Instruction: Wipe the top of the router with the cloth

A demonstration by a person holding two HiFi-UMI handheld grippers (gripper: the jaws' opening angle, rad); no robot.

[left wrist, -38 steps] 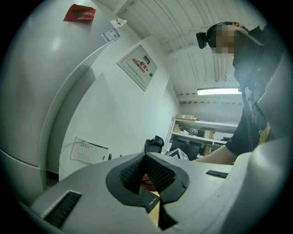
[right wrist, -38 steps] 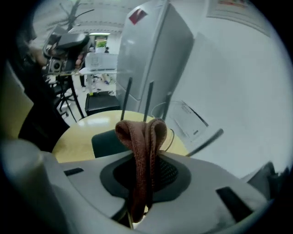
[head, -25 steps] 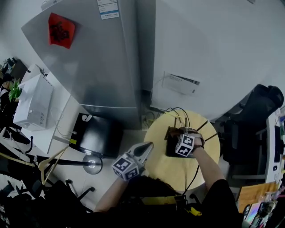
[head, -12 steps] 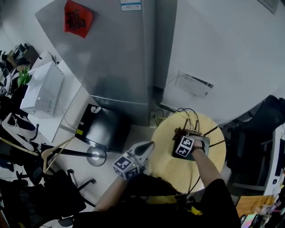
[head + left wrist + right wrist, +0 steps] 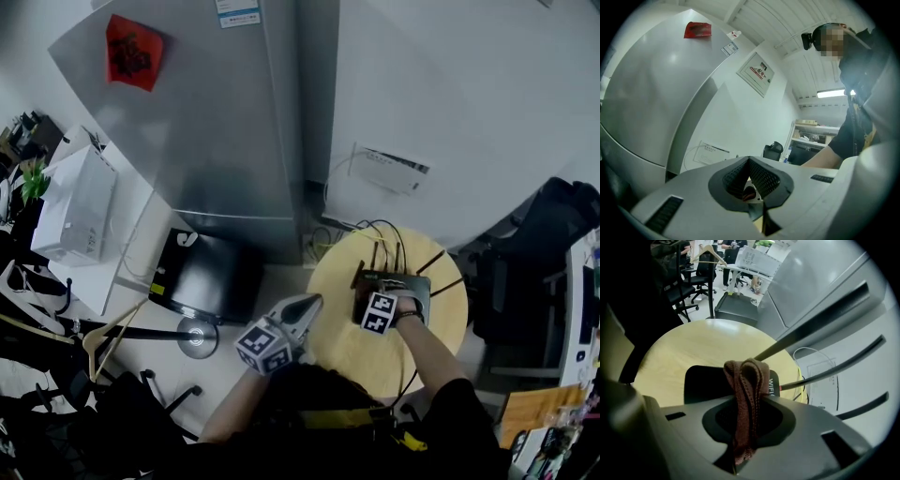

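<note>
The black router (image 5: 405, 286) lies on the round yellow table (image 5: 375, 361), its antennas pointing toward the wall. My right gripper (image 5: 386, 300) sits on top of it, shut on the brown cloth (image 5: 746, 378). In the right gripper view the folded cloth stands up between the jaws, with the router (image 5: 705, 383) just beyond and its antennas (image 5: 811, 331) stretching away. My left gripper (image 5: 298, 314) hangs off the table's left edge. Its jaws are shut with nothing in them (image 5: 749, 161), and it points up at the wall.
A silver fridge (image 5: 216, 122) and a white wall stand behind the table. Cables (image 5: 375, 232) run from the router to the wall. A black box (image 5: 202, 277) lies on the floor at left, and a white box (image 5: 75, 206) sits on a desk. A black chair (image 5: 553, 244) is at right.
My right gripper with the cloth has slid a little to the left across the router's top. The left gripper has stayed where it was beside the table.
</note>
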